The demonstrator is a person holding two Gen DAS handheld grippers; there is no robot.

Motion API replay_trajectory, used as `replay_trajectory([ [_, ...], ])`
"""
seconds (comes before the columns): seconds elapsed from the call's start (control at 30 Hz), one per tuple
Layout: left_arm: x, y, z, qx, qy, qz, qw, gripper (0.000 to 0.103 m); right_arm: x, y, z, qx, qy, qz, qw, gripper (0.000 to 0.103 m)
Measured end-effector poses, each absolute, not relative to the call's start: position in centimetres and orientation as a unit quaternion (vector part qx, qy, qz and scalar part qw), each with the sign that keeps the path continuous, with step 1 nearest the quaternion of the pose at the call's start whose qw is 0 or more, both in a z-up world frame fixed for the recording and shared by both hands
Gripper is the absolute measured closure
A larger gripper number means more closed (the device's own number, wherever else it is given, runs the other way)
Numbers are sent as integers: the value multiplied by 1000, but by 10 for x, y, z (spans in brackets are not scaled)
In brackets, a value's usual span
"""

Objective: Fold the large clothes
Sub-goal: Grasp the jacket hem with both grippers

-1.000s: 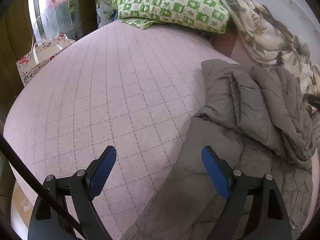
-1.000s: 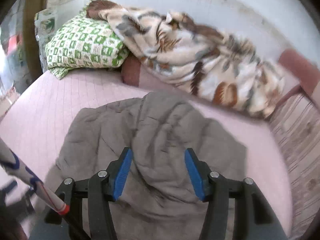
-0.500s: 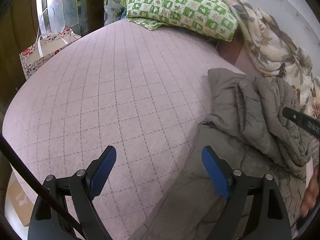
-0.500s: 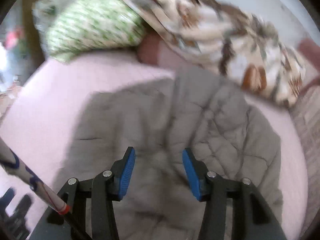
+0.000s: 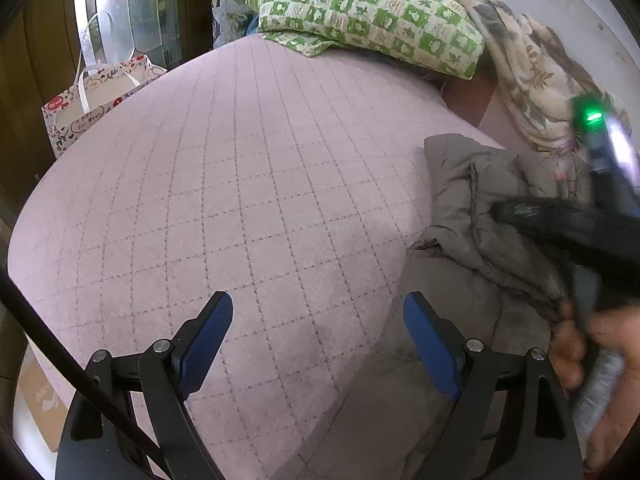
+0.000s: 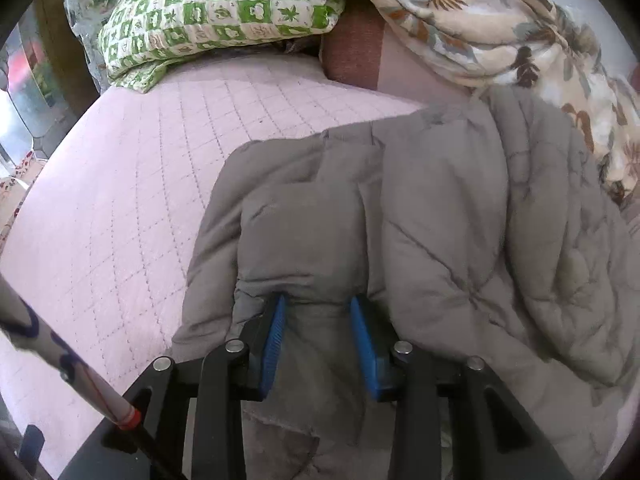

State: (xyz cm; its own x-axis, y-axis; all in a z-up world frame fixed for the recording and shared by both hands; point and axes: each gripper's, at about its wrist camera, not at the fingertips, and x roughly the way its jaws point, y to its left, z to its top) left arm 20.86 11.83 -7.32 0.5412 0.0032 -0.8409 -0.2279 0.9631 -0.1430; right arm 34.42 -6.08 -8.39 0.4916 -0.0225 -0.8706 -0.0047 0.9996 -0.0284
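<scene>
A grey quilted jacket (image 6: pixel 460 232) lies crumpled on the right side of a pink quilted bed (image 6: pixel 132 184). My right gripper (image 6: pixel 318 308) has its blue pads pressed into a bunched fold of the jacket and is closing on it. In the left wrist view the jacket (image 5: pixel 472 216) lies at the right, and the right gripper's dark body (image 5: pixel 568 232) crosses over it, blurred, with a green light. My left gripper (image 5: pixel 318 320) is open and empty above the bed (image 5: pixel 240 200), its right finger (image 5: pixel 430 332) at the jacket's left edge.
A green-and-white checked pillow (image 5: pixel 372 12) and a leaf-patterned blanket (image 6: pixel 500 28) lie at the head of the bed. A printed paper bag (image 5: pixel 92 108) stands off the bed's left edge, beside a dark wooden door. A hand (image 5: pixel 592 352) shows at lower right.
My right gripper has dropped down onto the jacket and its jaws have narrowed around a fold. It now appears in the left wrist view. My left gripper has shifted slightly left and stays open.
</scene>
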Motion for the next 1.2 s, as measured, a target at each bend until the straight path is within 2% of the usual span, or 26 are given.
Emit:
replay_trajectory([
  [0.13, 206, 117, -71, -118, 471, 61, 872, 17, 307, -76, -35, 11, 452, 49, 891, 65],
  [0.23, 204, 113, -69, -114, 466, 62, 875, 16, 274, -104, -9, 2, 413, 38, 910, 55],
  [0.27, 204, 111, -69, -111, 466, 62, 876, 16, 269, -117, -7, -8, 405, 12, 914, 54],
  [0.4, 202, 102, -70, -95, 463, 62, 879, 16, 269, -167, -44, -42, 439, -93, 893, 54],
  [0.53, 202, 97, -69, -86, 457, 61, 883, 16, 271, -185, -87, -34, 487, -105, 866, 50],
  [0.63, 202, 94, -69, -84, 455, 57, 885, 16, 273, -169, -87, -114, 483, -107, 862, 48],
  [0.7, 201, 92, -70, -78, 456, 55, 885, 16, 264, -171, -64, -110, 475, -77, 870, 40],
  [0.73, 200, 91, -70, -77, 457, 49, 885, 16, 255, -176, -54, -94, 464, -68, 878, 27],
  [0.77, 199, 91, -71, -78, 457, 44, 885, 16, 241, -186, -39, -70, 447, -63, 889, 19],
  [0.83, 197, 90, -71, -81, 454, 24, 887, 16, 214, -209, -19, -30, 428, -62, 901, 18],
  [0.97, 193, 90, -71, -77, 459, 15, 885, 16, 158, -273, -6, 7, 439, -76, 895, 18],
  [1.1, 181, 96, -66, -59, 462, 1, 885, 16, 95, -335, -17, 28, 443, -133, 886, 18],
  [1.2, 166, 109, -66, -76, 473, -31, 877, 16, 54, -388, -31, 82, 456, -167, 870, 18],
])
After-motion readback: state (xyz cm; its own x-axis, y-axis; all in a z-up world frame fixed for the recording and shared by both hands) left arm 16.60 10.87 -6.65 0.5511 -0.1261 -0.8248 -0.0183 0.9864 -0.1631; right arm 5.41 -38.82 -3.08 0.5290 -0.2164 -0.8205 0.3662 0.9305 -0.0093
